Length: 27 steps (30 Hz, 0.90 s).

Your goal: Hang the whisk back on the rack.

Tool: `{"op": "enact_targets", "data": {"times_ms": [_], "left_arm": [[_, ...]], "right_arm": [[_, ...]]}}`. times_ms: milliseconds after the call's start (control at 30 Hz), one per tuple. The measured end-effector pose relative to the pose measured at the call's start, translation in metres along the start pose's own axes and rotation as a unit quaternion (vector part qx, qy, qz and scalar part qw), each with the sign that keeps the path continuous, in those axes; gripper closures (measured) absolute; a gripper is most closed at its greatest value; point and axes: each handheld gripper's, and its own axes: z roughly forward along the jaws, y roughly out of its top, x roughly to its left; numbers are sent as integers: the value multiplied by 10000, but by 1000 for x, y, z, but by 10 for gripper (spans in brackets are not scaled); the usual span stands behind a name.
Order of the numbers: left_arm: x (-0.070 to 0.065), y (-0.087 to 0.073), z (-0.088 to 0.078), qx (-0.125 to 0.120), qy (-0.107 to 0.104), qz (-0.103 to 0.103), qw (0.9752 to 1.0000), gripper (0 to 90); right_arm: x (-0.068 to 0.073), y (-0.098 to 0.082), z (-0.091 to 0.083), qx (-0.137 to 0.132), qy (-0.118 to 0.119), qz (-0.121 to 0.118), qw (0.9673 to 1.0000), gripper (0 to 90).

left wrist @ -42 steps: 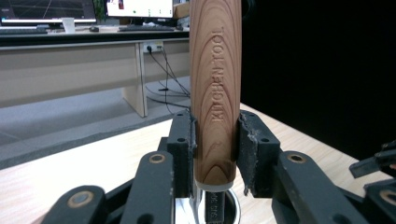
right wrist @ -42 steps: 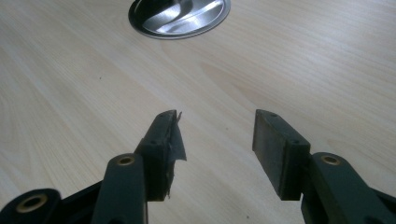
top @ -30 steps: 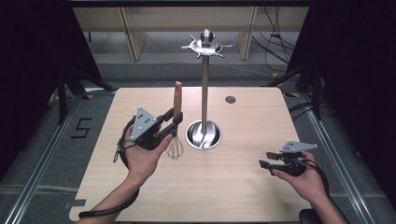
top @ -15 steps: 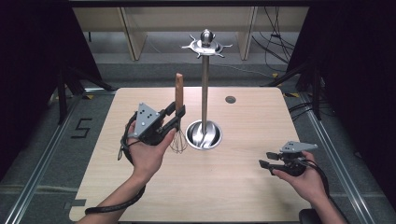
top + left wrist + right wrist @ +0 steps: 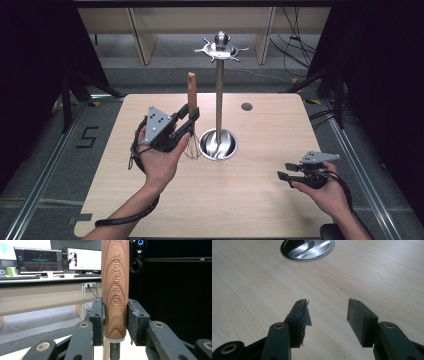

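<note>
A whisk stands upright, its wooden handle (image 5: 191, 92) on top and its wire head (image 5: 192, 148) hanging just above the table. My left gripper (image 5: 190, 120) is shut on the handle's lower part, left of the metal utensil stand (image 5: 219, 95). In the left gripper view both pads press the handle (image 5: 115, 277), which reads "KITCHEN TOOL", with the gripper's (image 5: 115, 320) jaws on either side. The stand has a ring of hooks (image 5: 220, 48) on top and a round dish base (image 5: 218, 145). My right gripper (image 5: 283, 171) is open and holds nothing, low over the table's right front; its jaws (image 5: 327, 312) point toward the base (image 5: 308, 247).
A small dark round insert (image 5: 246, 106) sits in the wooden table (image 5: 260, 200) behind the stand. A cable trails from the left gripper over the table's front edge. Dark curtains flank the table, and shelving stands behind it.
My left gripper has lifted the whisk a little, so the handle's top stands higher beside the stand's pole. The right gripper has stayed in place.
</note>
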Motion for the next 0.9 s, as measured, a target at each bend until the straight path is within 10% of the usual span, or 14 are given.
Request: {"op": "enact_targets", "data": {"times_ms": [900], "left_arm": [[-6,15,18,-14,-107,223,9997,680]], "right_arm": [[-2,0,-1,-30,-16,-75,10000,509]]}}
